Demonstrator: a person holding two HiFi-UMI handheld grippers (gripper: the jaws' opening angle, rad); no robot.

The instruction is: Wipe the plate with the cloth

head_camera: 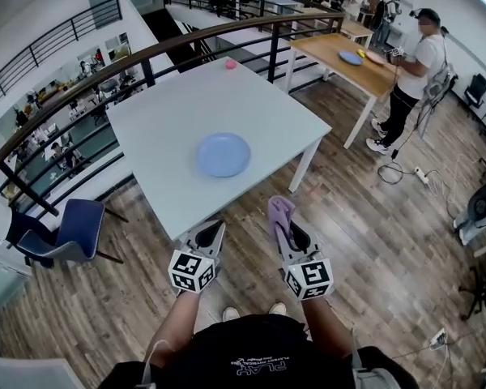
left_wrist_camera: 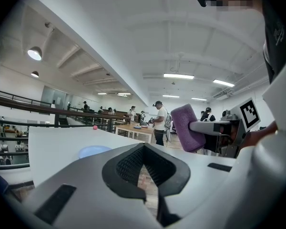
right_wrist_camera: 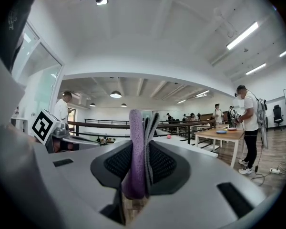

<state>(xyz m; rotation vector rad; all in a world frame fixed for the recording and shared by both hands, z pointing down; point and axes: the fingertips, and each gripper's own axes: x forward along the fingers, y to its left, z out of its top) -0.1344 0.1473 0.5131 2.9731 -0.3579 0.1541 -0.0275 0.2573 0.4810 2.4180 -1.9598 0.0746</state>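
Observation:
A light blue plate lies on the white table, near its front edge; it also shows low in the left gripper view as the plate. My right gripper is shut on a folded purple cloth, held in the air in front of the table, short of the plate. In the right gripper view the cloth stands upright between the pads. My left gripper hangs beside it, shut and with nothing in it; its closed tips point toward the table.
A small pink ball sits at the table's far edge by a dark railing. A blue chair stands at the left. A person stands by a wooden table at the back right. Wood floor lies below.

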